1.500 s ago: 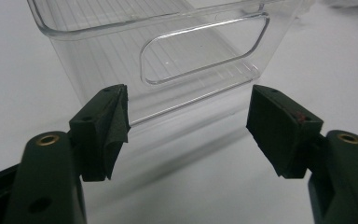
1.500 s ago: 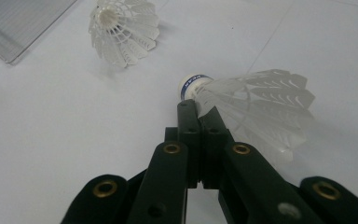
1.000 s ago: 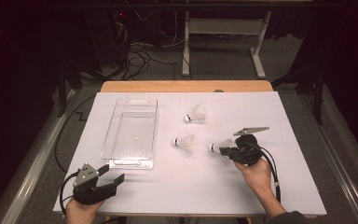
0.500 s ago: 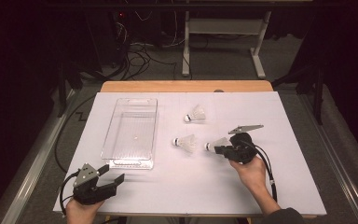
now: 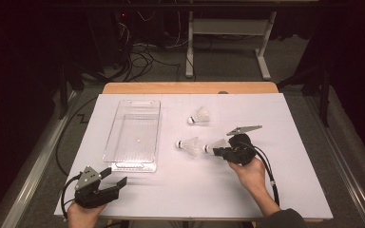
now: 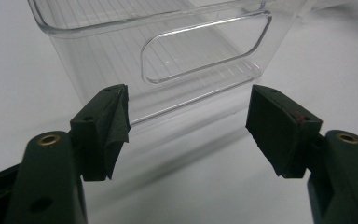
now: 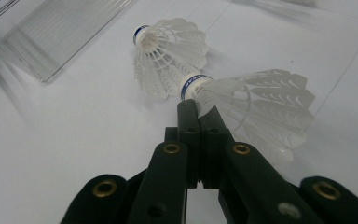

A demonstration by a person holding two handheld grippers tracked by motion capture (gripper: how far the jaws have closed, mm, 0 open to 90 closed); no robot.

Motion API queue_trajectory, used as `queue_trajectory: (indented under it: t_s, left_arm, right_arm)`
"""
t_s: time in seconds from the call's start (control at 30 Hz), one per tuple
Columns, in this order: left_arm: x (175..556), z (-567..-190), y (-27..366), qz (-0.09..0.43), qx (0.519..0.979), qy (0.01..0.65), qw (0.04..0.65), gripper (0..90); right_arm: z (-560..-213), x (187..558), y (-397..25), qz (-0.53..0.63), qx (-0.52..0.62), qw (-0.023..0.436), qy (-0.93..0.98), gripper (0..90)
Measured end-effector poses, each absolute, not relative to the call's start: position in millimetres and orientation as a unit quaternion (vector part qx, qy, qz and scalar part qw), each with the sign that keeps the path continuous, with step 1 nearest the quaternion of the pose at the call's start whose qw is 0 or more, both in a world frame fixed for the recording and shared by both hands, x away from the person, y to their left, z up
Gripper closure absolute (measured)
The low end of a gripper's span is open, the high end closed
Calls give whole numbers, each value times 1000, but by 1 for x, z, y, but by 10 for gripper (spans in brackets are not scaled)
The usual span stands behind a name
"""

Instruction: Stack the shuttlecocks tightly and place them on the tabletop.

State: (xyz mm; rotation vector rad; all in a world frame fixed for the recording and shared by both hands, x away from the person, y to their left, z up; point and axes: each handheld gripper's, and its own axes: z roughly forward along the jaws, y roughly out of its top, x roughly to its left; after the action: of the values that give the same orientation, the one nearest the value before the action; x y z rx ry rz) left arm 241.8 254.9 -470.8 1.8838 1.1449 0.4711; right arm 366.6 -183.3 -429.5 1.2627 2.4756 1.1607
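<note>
Near the tabletop's front-left corner the left tongs (image 5: 116, 179) rested released, jaws spread wide, aimed at the near end wall of the clear bin (image 5: 133, 130); the bin lay left of centre, its long axis running front to back, and looked empty; the left tongs were nearer to it than the right. Just right of the bin's near end lay a loose shuttlecock (image 5: 188, 145) on its side, cork toward the left edge, skirt to the right; a third one (image 5: 199, 116) lay farther back, cork also leftward. Right of centre the right tongs (image 5: 217, 151) were clenched on the held shuttlecock (image 7: 242, 100), pinching its skirt wall just behind the cork; its long axis ran left to right, cork pointing at the loose one's skirt and nearly touching it; the bin lay to the left of this grip, so the carry would likely go that way.
</note>
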Motion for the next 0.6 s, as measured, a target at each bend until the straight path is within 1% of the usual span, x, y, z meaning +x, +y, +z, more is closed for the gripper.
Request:
queue_trajectory:
  t_s: [0.6]
  left_arm:
    - [241, -471, 255, 188, 755, 458, 429, 313]
  right_arm:
    - [-429, 374, -166, 389, 407, 58, 825, 900]
